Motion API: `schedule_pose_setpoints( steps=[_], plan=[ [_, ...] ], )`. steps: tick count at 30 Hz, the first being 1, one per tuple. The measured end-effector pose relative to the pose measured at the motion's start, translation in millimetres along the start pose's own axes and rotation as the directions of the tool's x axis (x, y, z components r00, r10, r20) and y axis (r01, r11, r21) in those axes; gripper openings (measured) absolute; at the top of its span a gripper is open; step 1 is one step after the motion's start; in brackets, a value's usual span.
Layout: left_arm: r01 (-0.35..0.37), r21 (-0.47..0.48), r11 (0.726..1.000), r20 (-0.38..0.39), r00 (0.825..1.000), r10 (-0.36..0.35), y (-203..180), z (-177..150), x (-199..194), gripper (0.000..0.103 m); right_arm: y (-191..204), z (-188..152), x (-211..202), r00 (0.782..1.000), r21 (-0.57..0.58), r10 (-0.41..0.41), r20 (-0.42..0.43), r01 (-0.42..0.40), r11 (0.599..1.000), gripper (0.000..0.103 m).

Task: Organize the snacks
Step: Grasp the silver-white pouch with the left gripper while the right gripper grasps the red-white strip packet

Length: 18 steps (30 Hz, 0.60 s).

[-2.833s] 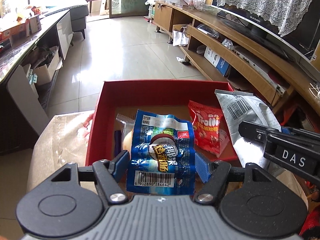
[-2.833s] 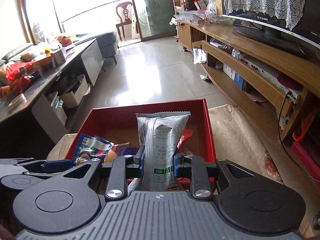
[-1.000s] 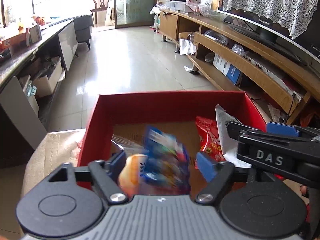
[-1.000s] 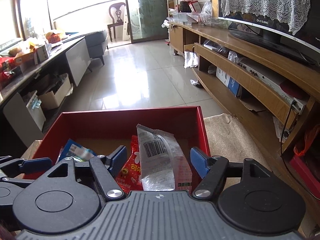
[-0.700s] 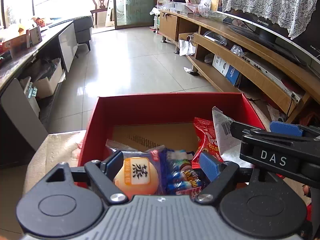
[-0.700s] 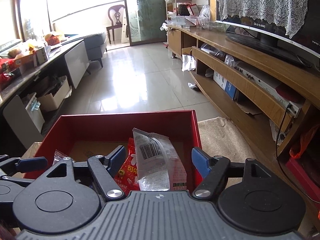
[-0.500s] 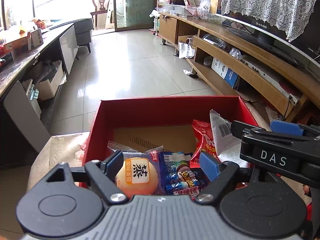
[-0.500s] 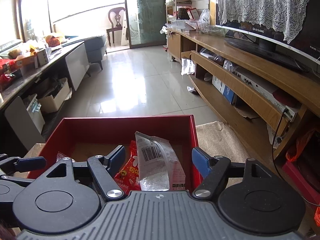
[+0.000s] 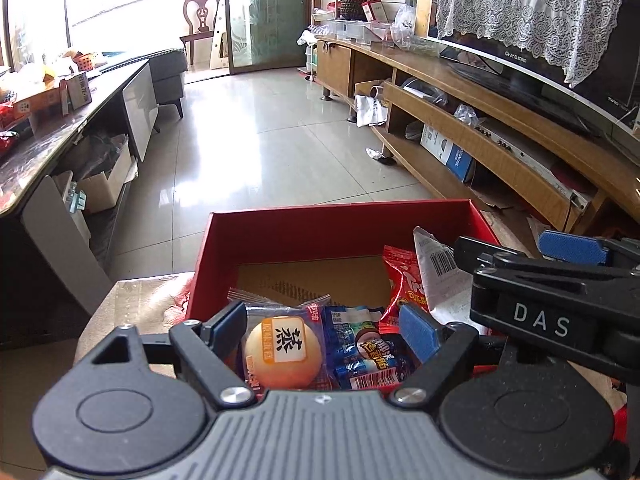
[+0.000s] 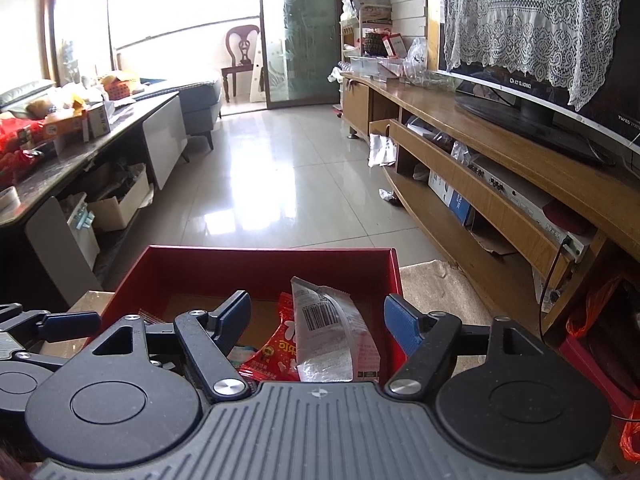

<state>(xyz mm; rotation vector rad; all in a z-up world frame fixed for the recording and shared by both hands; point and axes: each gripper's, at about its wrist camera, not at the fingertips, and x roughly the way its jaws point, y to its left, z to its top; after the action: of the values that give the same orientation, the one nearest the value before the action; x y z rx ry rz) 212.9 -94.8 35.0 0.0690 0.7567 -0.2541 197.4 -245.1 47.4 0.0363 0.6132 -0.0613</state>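
A red box [image 9: 304, 236] sits on a cloth-covered table and holds snacks: a round bun packet [image 9: 282, 350], a blue packet [image 9: 360, 354], a red Trolli packet [image 9: 402, 280] and a silver packet [image 9: 438, 264]. My left gripper [image 9: 322, 326] is open and empty above the box's near edge. My right gripper [image 10: 318, 312] is open and empty above the box [image 10: 256, 268], over the silver packet [image 10: 326, 328] and the red packet [image 10: 280, 350]. The right gripper also shows at the right of the left wrist view [image 9: 560, 280].
A patterned cloth [image 10: 436, 288] covers the table around the box. A long wooden TV cabinet [image 9: 500, 136] with a TV runs along the right. A dark cluttered counter [image 9: 48, 128] runs along the left. Tiled floor [image 9: 256, 148] lies beyond.
Both grippers opened and dropped their packets into the box: the blue one from the left, the silver one from the right. Both have since pulled back and up slightly.
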Motion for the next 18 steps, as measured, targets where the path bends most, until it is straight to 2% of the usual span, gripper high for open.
schedule_pose_setpoints(
  steps=[9,18],
  plan=[
    [0.026,0.016,1.000,-0.012,1.000,-0.026,0,-7,-22,0.080,4,-3,-22,1.000,-0.014,0.000,0.003,0.000,1.000,0.083],
    [0.047,-0.035,0.998,-0.159,0.986,-0.052,39,-51,-32,0.079,21,-33,-40,0.996,-0.103,0.032,-0.087,-0.041,0.994,0.084]
  ],
)
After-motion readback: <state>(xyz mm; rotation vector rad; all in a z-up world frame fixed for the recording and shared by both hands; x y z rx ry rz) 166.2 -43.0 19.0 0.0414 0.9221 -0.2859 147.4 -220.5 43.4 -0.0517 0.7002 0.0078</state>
